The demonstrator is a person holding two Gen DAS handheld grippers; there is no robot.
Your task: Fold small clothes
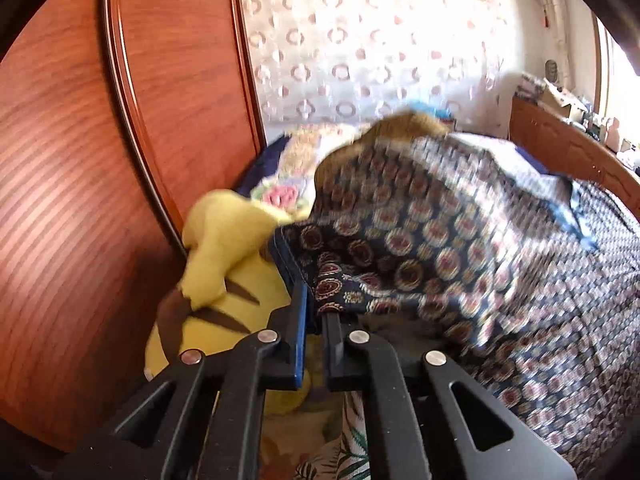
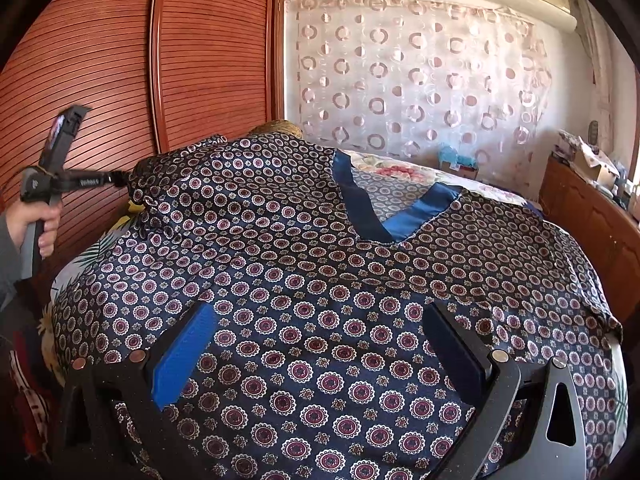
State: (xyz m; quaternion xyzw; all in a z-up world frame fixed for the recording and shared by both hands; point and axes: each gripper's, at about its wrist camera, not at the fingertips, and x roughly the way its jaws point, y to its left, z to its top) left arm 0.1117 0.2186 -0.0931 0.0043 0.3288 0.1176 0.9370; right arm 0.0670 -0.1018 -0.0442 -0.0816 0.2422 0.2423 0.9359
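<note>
Left wrist view: one pair of tongs, the left tongs (image 1: 316,308), is seen closed tight on the hem edge of one patterned shirt (image 1: 420,240), whose cloth is pinched between the two pads and lifted, blurred, above the bed (image 1: 608,248). One yellow plush toy (image 1: 224,276) is lodged beside the left tongs, against the wooden wardrobe (image 1: 100,200). In the right wrist view, the same single shirt (image 2: 320,280), dark blue with ringed medallions and one blue V-neck band (image 2: 384,216), is spread flat across the bed. The right tongs (image 2: 320,356) are held wide above the shirt's lower part, nothing gripped between their two fingers (image 2: 184,356). One hand (image 2: 36,220) is seen at the left edge on the handle of the other tool. One curtain (image 2: 420,80) is hung behind the bed.
</note>
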